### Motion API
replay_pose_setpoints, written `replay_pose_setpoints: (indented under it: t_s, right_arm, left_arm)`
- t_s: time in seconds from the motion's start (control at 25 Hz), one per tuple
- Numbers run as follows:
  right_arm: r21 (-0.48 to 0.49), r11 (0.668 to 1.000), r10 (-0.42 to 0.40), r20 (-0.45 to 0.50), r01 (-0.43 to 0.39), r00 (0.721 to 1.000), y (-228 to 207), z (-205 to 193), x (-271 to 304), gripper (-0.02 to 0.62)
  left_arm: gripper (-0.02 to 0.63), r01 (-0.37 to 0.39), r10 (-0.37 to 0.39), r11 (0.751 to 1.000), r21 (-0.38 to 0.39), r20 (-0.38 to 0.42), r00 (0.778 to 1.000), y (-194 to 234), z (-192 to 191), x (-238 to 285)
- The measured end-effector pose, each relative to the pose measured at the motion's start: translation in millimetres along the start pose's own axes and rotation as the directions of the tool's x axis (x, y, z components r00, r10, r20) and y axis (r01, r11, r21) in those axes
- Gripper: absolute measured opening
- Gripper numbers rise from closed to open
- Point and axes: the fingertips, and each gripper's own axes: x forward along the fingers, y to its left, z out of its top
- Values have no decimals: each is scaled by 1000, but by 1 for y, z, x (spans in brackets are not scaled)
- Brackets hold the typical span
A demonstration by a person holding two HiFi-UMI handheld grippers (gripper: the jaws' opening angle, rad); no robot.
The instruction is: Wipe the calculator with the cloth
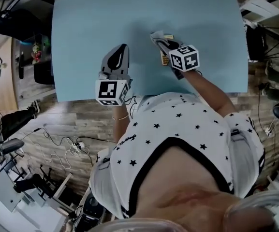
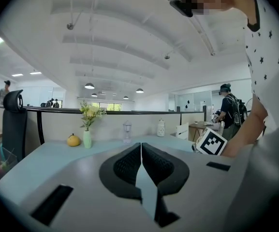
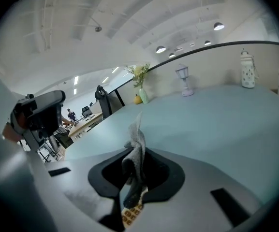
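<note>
Grey cloth [image 3: 135, 141] pinched in right claw [image 3: 133, 172], one corner sticking up past the tips, the rest hanging down. Calculator [image 3: 129, 217] sits right under it on the light blue tabletop [image 1: 81, 33]; only a strip of tan keys shows below the cloth. Left claw [image 2: 141, 152] pressed together, nothing in it, over the tabletop's near edge, left of the calculator and not touching it.

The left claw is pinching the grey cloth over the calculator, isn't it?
Not quite. It is the right claw that pinches the grey cloth over the calculator, as the right gripper view shows. The left claw is shut with nothing in it.
</note>
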Motion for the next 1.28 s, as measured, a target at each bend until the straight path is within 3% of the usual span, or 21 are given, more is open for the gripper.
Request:
replay_pose_setpoints:
  t_s: [0.64, 1.28]
  right_arm:
    - [6, 995, -96, -72, 97, 993, -24, -22, 13, 49]
    - [59, 980, -187, -40, 189, 982, -78, -24, -25, 49]
  left_arm:
    - [31, 26, -26, 999, -30, 14, 1000, 4, -2, -2]
    - [31, 17, -17, 1000, -6, 9, 1000, -28, 3, -3]
